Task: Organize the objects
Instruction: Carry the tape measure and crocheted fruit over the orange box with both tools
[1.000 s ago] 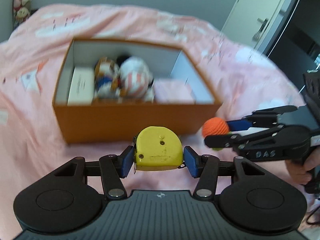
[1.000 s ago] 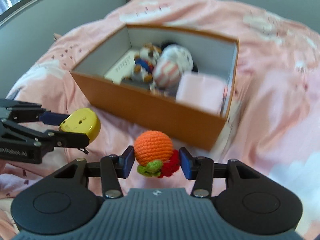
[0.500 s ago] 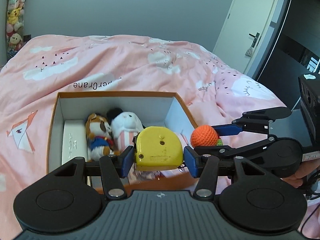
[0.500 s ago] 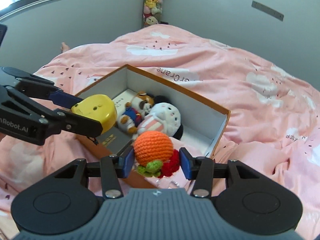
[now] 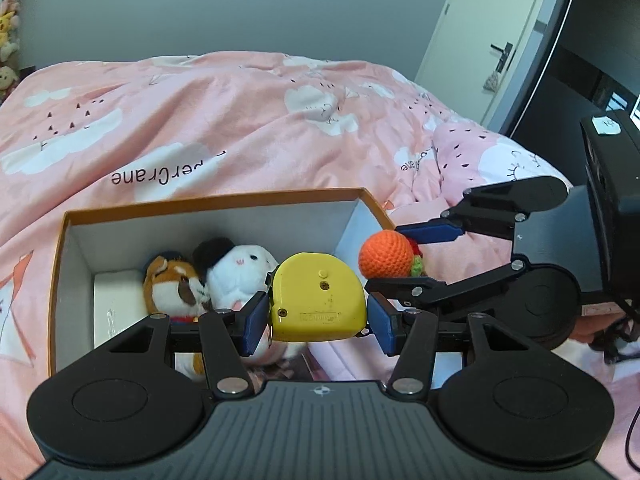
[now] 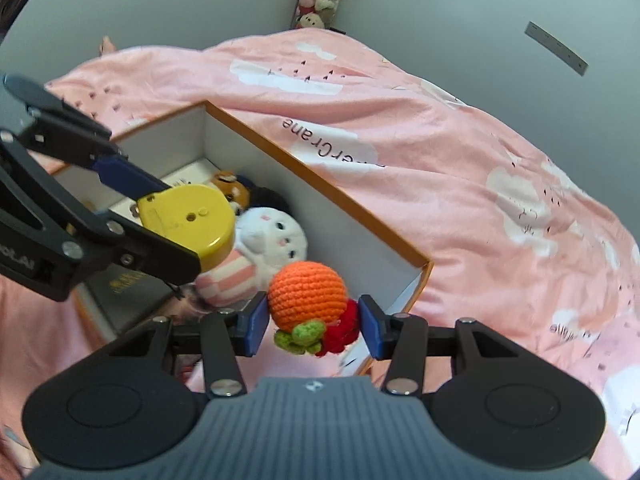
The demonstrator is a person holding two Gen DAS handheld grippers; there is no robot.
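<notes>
Two plush toys (image 5: 208, 280) in the box (image 5: 216, 208) sit half-hidden behind the tape measure (image 5: 318, 298).

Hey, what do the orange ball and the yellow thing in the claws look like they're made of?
Orange ball: crocheted yarn, matte; rows of looped stitches show, with green and red knitted bits beneath. Yellow tape-measure case: probably hard moulded plastic, smooth with a slight sheen, scuffed, with a screw showing.

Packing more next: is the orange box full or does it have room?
Room left. The box holds two plush toys at one end; its white floor shows bare.
</notes>
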